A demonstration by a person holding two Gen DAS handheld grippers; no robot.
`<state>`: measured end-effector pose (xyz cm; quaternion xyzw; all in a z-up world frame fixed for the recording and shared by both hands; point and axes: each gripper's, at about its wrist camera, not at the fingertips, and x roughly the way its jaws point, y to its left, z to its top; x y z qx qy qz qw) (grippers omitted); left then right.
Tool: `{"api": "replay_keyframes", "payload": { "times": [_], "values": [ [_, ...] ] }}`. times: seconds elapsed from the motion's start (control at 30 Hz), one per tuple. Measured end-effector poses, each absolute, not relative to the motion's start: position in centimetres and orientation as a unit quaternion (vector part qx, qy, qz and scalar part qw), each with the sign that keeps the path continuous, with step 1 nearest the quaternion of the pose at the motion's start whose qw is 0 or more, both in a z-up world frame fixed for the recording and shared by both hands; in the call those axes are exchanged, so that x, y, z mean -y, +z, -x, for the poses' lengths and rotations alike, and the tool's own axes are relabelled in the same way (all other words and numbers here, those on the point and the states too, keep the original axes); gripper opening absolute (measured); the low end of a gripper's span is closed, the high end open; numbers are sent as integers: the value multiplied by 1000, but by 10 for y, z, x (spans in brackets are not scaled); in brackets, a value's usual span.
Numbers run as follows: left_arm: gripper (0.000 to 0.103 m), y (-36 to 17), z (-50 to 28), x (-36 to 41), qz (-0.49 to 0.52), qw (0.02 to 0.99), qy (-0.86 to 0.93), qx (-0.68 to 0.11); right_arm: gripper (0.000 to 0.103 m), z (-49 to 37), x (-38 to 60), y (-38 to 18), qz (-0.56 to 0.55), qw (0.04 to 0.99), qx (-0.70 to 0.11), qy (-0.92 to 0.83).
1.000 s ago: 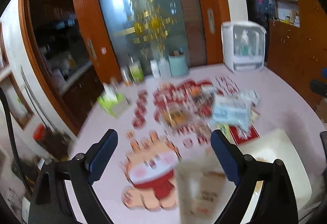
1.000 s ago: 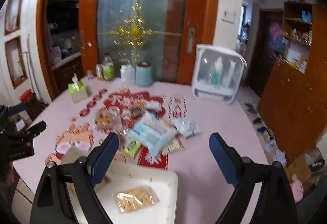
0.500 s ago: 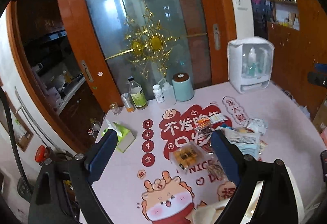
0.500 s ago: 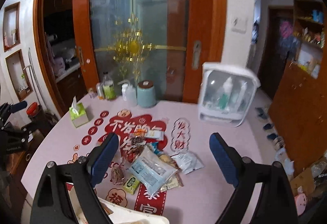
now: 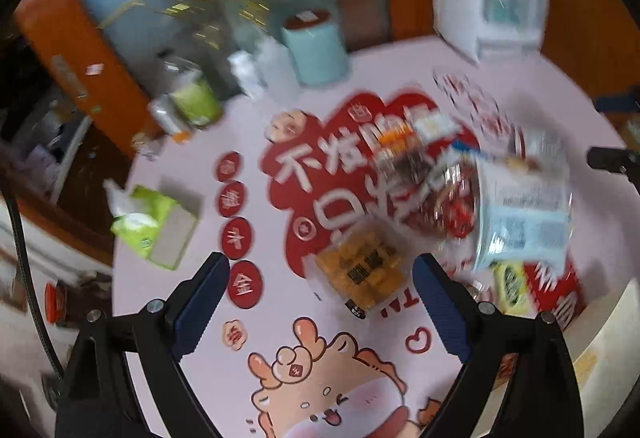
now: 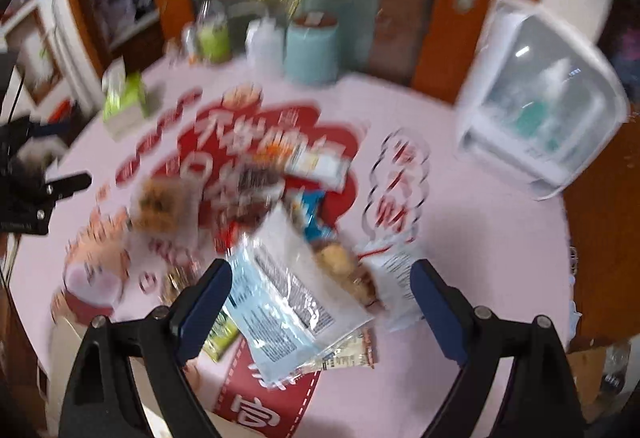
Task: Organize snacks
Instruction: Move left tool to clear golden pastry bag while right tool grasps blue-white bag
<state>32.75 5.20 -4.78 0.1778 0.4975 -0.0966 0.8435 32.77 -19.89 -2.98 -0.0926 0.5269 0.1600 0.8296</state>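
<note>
The snacks lay heaped on the pink worktop (image 5: 168, 318), over its red printed motif. On the heap's near side, the left gripper (image 5: 320, 302) was poised with fingers wide apart and empty above the yellow cracker pack (image 5: 362, 272). The right gripper (image 6: 320, 302), likewise spread and empty, framed the pale blue packet (image 6: 280, 302). Both packs looked light, crinkly and slippery, their contents probably brittle. A gentle pinch across a flat sealed edge seemed safest.
</note>
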Motion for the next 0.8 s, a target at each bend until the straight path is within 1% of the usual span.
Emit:
{"api": "replay_keyframes", "payload": {
  "times": [0.17,0.27,0.33,0.4,0.43,0.53,0.8],
  "values": [
    [92,-99,-343,-46,-216,805,-158,-530,91,-331,178,-83,158,785,-563,205],
    [92,-119,-352,-44,-229,789,-172,-543,91,-332,168,-111,180,761,-580,228],
    [92,-130,-357,-40,-230,779,-192,-551,91,-333,166,-121,187,755,-583,235],
    [92,-138,-359,-36,-244,771,-209,-550,95,-336,163,-132,193,746,-590,243],
    [92,-143,-361,-34,-252,766,-214,-551,100,-338,163,-135,189,743,-592,249],
    [92,-153,-364,-32,-270,750,-228,-560,103,-338,160,-142,190,732,-596,268],
    [92,-162,-369,-24,-307,712,-272,-570,103,-335,152,-149,227,712,-598,290]
  ]
}}
